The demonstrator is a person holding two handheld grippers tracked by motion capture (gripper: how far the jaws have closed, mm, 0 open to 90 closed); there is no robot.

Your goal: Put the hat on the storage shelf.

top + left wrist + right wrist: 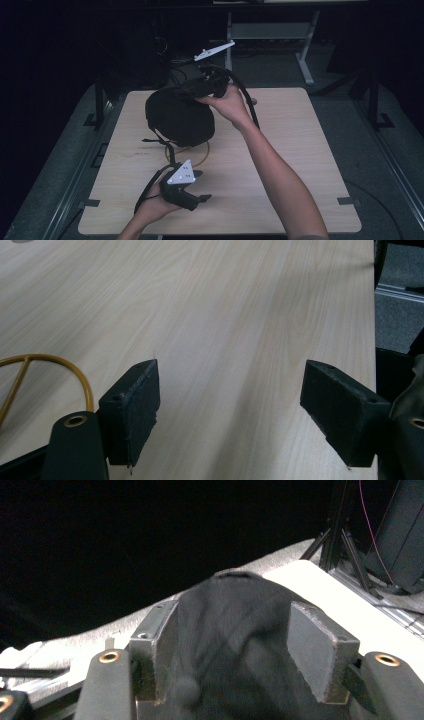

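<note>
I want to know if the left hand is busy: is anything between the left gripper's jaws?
No: in the left gripper view the left gripper stands wide open, with bare wooden table showing between its jaws.

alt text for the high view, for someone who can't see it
A person's right gripper sits atop a black cap on a light wooden table, jaws apart around its crown. The left gripper rests open near the front edge, beside a gold wire stand under the cap.

Our forearms are bare, no sleeves. The left tongs (pixel 197 186), lower centre of the high view, are black with a grey three-cornered plate dotted with screws. The right tongs (pixel 186 92), upper centre, carry a matching plate and a black cable; brass-ringed holes mark the arms.
</note>
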